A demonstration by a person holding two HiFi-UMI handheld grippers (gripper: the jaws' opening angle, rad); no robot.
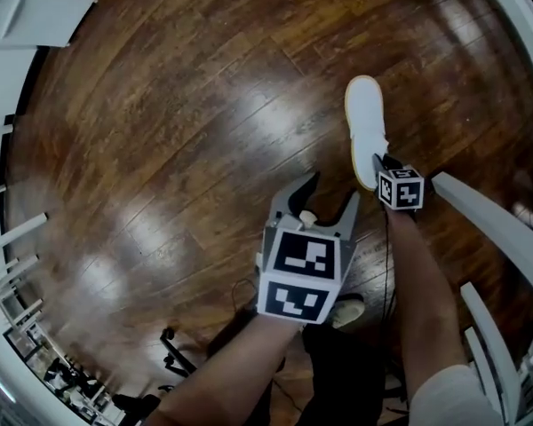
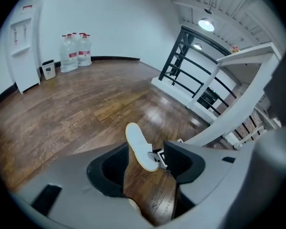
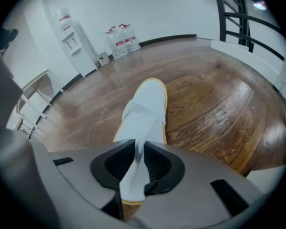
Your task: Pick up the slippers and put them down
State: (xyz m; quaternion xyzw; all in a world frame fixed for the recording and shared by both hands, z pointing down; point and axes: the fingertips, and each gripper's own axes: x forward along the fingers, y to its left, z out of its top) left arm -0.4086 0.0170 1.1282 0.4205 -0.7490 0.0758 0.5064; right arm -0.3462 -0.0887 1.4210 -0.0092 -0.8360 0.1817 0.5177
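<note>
Office-like hall: water dispenser point(image 2: 25, 42), bottles point(image 2: 75, 51), staircase point(image 2: 195, 75)

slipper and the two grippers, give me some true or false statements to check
1. The slipper is white with a yellow sole edge. True.
2. The left gripper holds a slipper. False: its jaws stand apart with nothing in them.
3. The slipper's strap lies between the jaws of the right gripper. True, and those jaws are opening.
4. The floor is grey tile. False: it is dark wood.
5. Water bottles stand by the wall. True.
</note>
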